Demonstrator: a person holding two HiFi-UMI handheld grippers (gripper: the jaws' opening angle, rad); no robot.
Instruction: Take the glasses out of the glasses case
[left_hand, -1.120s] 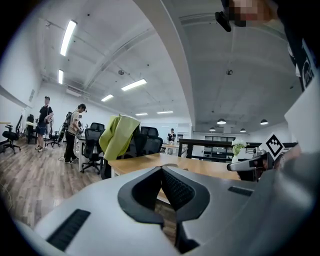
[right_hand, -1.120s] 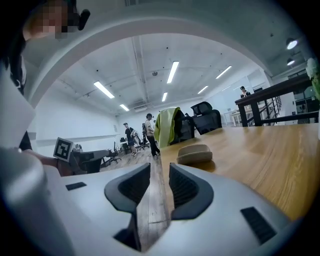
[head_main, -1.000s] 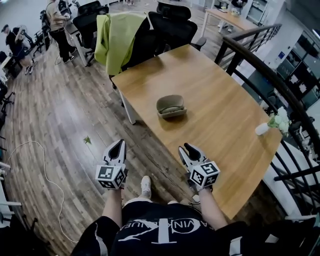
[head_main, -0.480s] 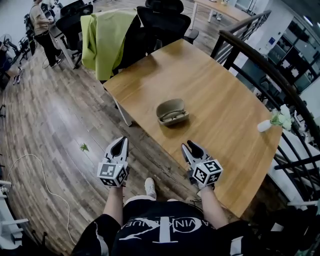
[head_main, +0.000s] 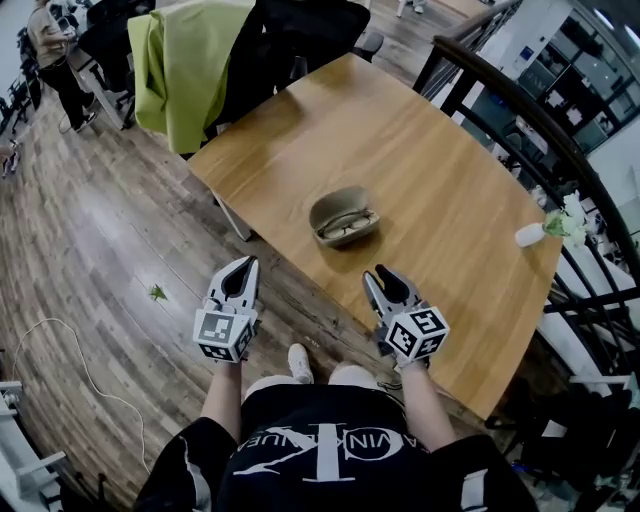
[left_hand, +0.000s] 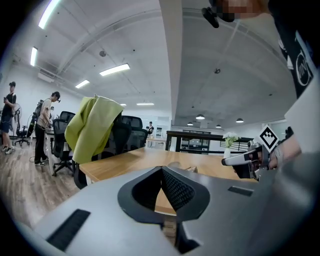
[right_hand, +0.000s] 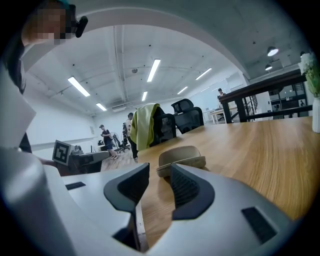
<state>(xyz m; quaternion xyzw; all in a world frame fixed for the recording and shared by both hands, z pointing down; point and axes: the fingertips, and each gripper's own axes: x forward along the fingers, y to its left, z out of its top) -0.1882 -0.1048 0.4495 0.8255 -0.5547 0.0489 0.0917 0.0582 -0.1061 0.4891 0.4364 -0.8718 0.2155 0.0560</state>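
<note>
The table and the case are nearer than they were a second ago. The person has stepped up to the table, and the head view now looks more steeply down. Both tools are held low as before, out in front of the body. So the work has not begun yet. This looks like the walk-up, and next comes the reach.

The left gripper has its tips pressed together, with nothing between them. The right gripper has a thin gap between its jaws and is empty too.

The case lies on the table ahead of both tools, a bit nearer the right one. The right gripper view looks almost straight at it. Its lid is up, and the glasses lie inside it, untouched.

Big white letters run across the person's black shirt. They are upside down from here. I can make out "VIN", and the rest is hard to read. Each gripper's cube has black and white squares, not words. I see no writing on the case.
</note>
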